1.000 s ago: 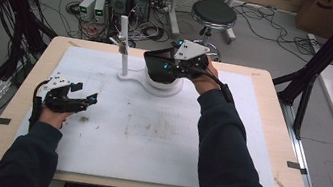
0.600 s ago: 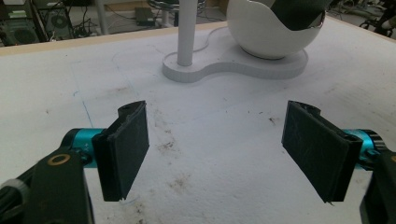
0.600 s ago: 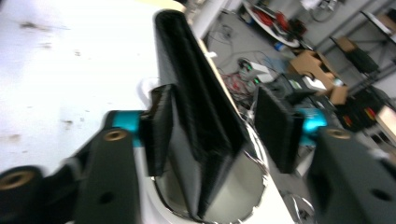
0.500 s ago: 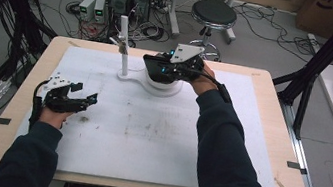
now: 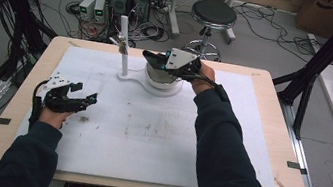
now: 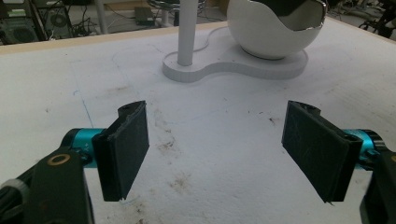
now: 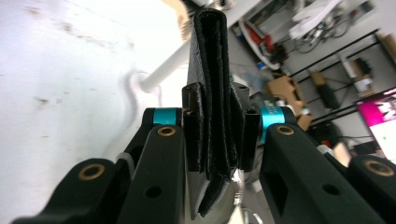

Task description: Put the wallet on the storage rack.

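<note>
Centrally, a folded black leather wallet [image 7: 212, 93] is clamped between the just-closed jaws of the right gripper [image 5: 159, 62], above a white bowl [image 5: 161, 78] on a white stand [image 5: 129, 75] at the far side of the bench [image 5: 271, 120]. Nearer, the left gripper [image 5: 83, 98] is rested on the bench, jaws wide apart and empty.

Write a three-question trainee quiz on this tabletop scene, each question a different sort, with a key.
1. True or false: the right gripper is clamped on a folded black leather piece.
2. The left gripper is: A) open over the bare white mat, B) shut on the white post, C) inside the bowl.
3. What round thing sits on the white base beside the post?

Key: 1 true; 2 A; 3 a white bowl.
</note>
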A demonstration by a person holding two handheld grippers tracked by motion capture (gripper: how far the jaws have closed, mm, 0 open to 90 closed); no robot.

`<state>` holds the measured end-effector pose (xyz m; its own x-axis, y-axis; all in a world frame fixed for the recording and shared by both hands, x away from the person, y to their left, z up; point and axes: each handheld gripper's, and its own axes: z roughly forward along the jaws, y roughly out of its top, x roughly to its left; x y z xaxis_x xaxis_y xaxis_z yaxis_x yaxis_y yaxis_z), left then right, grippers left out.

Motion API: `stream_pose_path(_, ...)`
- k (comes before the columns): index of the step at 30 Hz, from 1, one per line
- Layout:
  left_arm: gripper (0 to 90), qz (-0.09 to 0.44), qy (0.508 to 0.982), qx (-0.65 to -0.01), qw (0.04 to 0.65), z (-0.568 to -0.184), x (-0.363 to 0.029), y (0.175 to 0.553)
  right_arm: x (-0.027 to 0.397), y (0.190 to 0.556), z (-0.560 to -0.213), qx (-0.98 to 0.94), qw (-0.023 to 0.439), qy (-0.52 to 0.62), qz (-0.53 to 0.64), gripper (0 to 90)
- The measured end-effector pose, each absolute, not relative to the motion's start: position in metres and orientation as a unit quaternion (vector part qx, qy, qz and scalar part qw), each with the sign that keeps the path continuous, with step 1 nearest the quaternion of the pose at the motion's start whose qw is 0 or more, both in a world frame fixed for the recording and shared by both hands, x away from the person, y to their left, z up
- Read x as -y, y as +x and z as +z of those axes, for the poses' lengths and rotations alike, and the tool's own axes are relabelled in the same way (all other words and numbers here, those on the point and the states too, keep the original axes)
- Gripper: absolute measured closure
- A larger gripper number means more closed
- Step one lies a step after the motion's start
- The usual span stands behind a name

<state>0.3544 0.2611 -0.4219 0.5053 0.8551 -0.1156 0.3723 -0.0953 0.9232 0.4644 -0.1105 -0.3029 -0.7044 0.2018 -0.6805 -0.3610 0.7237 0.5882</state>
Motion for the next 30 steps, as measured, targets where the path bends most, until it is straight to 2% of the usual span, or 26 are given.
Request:
stream_pose_path(2,22.9,0.236,0.701,-0.437,0.511,-0.422,-0.261,0.354,0.114,0.469,-0.305,-0.845,0.38,-0.04,0.374,77.9)
stream_pose_path(6,22.9,0.236,0.701,-0.436,0.512,-0.422,-0.261,0.354,0.121,0.475,-0.319,-0.858,0.344,-0.033,0.38,77.5)
stream_pose_path(11,23.0,0.235,0.704,-0.435,0.51,-0.421,-0.261,0.354,0.132,0.472,-0.327,-0.867,0.28,-0.03,0.41,75.7)
stream_pose_path(21,23.0,0.237,0.703,-0.435,0.51,-0.421,-0.26,0.353,0.144,0.461,-0.351,-0.836,0.272,0.036,0.475,75.6)
stream_pose_path(28,23.0,0.236,0.702,-0.433,0.513,-0.421,-0.26,0.353,0.142,0.457,-0.35,-0.848,0.269,0.026,0.455,74.0)
stream_pose_path(30,22.9,0.237,0.703,-0.433,0.513,-0.421,-0.26,0.353,0.142,0.457,-0.349,-0.85,0.26,0.037,0.456,70.6)
